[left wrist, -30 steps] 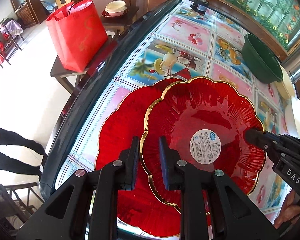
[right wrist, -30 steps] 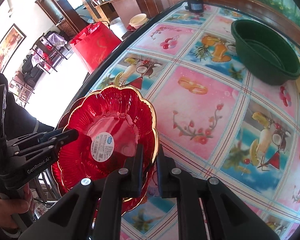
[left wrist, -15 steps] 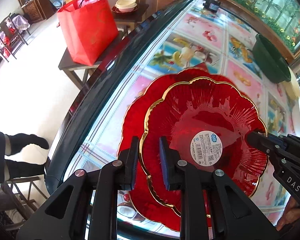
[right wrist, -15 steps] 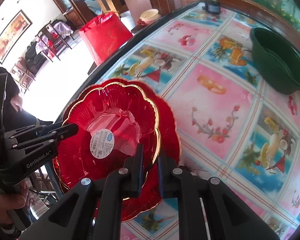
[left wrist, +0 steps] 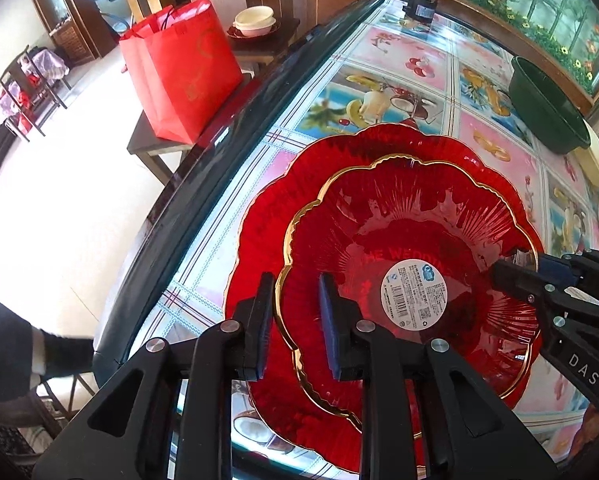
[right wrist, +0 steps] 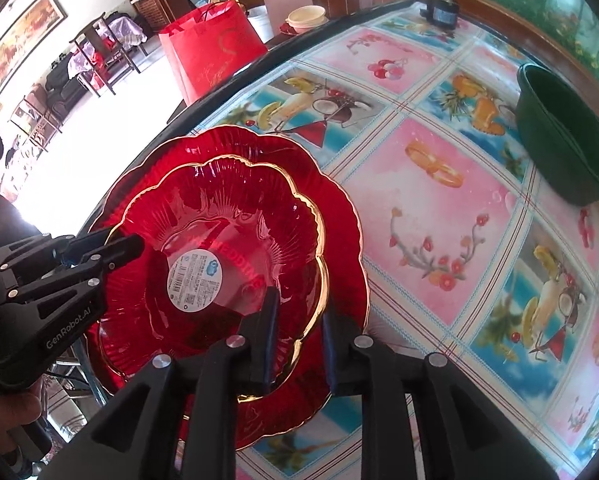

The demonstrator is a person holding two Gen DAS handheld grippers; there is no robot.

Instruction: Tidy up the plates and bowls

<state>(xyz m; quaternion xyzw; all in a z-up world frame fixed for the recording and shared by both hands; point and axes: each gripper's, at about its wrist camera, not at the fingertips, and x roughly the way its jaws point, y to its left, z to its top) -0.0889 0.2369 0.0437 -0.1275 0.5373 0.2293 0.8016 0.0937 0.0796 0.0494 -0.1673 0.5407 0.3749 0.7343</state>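
Caution: smaller red plate (left wrist: 411, 280) sits off-centre on larger plate (left wrist: 267, 232).
Left gripper (left wrist: 295, 320) and right gripper (right wrist: 299, 332) stand narrow astride its rim; uneven release risks sliding.

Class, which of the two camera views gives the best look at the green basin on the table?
The right wrist view: the green basin shows its whole rim and hollow inside, standing apart from the red plates. The left wrist view shows the basin smaller, squeezed toward the edge.
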